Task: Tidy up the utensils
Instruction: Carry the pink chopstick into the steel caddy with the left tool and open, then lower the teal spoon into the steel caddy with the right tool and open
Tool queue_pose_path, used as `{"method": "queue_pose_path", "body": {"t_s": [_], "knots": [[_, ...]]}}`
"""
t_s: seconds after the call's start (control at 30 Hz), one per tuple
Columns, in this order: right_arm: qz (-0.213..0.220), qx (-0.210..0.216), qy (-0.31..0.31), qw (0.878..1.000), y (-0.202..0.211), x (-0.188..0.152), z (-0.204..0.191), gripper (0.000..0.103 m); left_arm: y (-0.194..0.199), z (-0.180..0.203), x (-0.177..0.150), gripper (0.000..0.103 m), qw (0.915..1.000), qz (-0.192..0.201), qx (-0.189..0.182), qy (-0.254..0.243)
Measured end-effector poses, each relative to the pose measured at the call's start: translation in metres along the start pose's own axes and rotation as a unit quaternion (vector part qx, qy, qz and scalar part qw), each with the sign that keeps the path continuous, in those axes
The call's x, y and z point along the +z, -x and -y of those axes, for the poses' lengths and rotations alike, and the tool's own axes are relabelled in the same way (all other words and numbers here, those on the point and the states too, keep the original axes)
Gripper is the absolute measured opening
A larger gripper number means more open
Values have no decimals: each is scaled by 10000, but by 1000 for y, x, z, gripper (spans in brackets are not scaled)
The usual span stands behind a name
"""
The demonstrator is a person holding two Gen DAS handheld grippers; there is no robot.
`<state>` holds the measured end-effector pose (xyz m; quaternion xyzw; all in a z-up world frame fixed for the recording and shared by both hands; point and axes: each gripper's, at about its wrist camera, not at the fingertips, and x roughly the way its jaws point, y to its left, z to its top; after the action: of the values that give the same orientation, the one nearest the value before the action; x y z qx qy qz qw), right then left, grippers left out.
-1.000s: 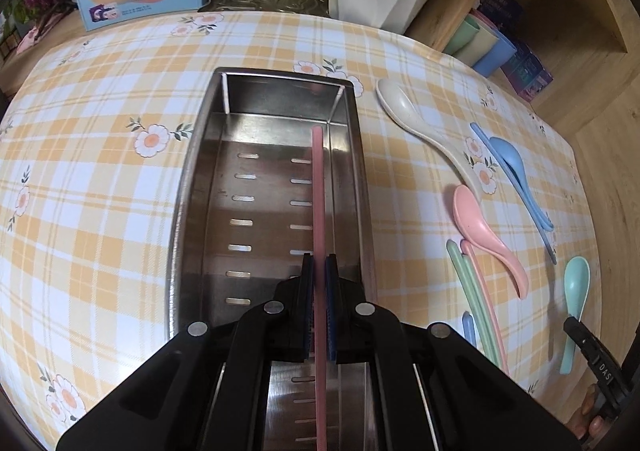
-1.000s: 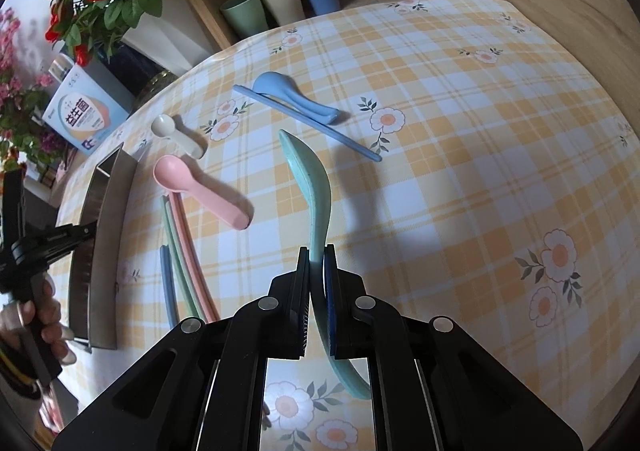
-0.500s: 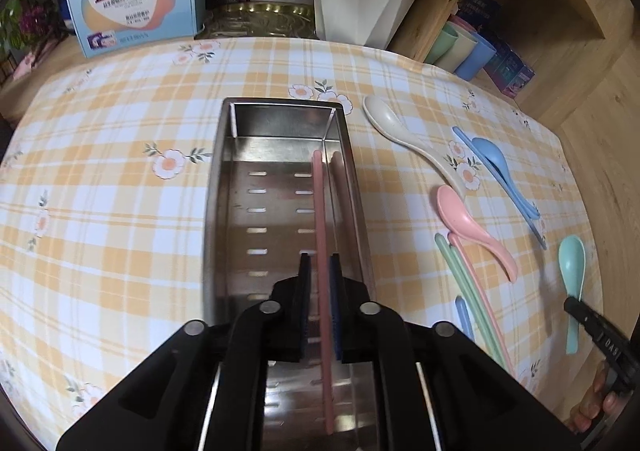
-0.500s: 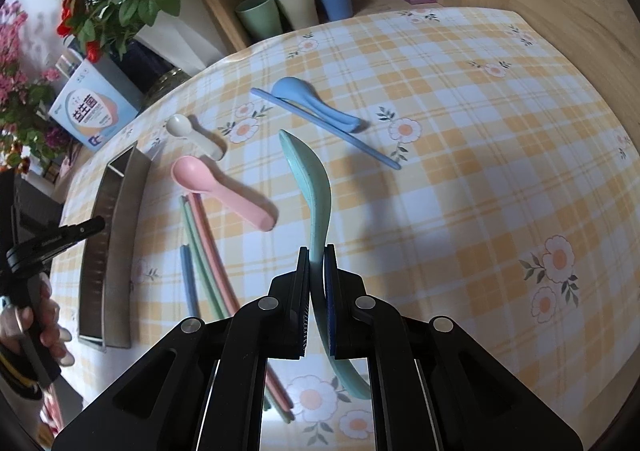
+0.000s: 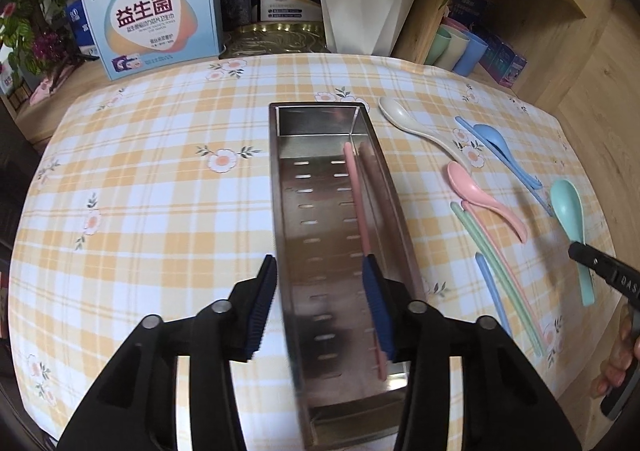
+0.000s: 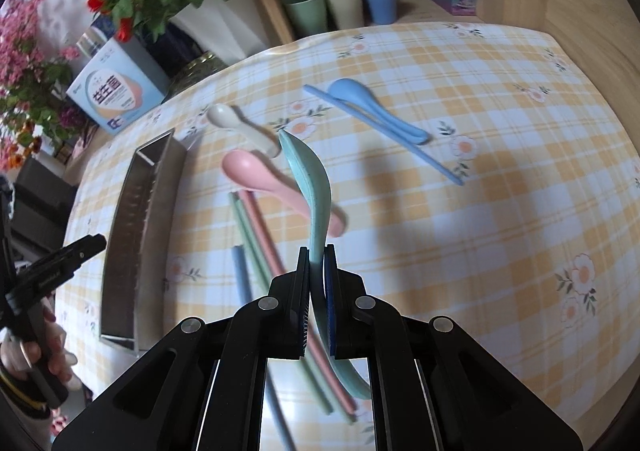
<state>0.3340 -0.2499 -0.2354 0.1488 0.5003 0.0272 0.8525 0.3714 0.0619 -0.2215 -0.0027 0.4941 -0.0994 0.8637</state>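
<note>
One pink chopstick (image 5: 358, 219) is seen inside the steel tray (image 5: 400, 211), along its right wall. The left claw (image 5: 318, 303) is spread open above it. Only the right wrist view shows the right claw (image 6: 317, 303) closed on the teal spoon (image 6: 314, 187), held above the counter (image 6: 500, 211).

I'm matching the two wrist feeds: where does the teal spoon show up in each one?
Left wrist view: the teal spoon is at the far right edge, its handle pinched by the right gripper.
Right wrist view: the teal spoon runs up the centre from the shut right gripper.
Shared landmark: the pink spoon, lying on the tablecloth beside it.
</note>
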Motion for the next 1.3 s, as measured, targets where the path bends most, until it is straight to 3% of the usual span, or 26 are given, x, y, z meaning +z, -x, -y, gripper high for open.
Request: {"method": "queue_pose_path", "body": {"t_s": [0.07,0.2,0.33,0.53,0.87,1.3], "knots": [[-9,-7,122,9999,-1,1,-11,7,6,-5,-5,57,10000,86,3,-2],[-42,6,303,9995,-4,5,-32,7,16,-17,-10,87,9997,218,46,42],[-148,-29,388,9991,-11,6,-52,7,25,-35,-15,96,9994,296,44,147],[-272,-34,527,9982,-15,8,-85,7,31,-58,-25,97,9993,327,-27,183],[-521,370,286,9975,-45,16,-149,7,37,-85,-37,97,9984,446,-223,280],[-792,542,-241,9951,-104,49,-204,7,41,-123,-36,97,9962,677,75,547]]}}
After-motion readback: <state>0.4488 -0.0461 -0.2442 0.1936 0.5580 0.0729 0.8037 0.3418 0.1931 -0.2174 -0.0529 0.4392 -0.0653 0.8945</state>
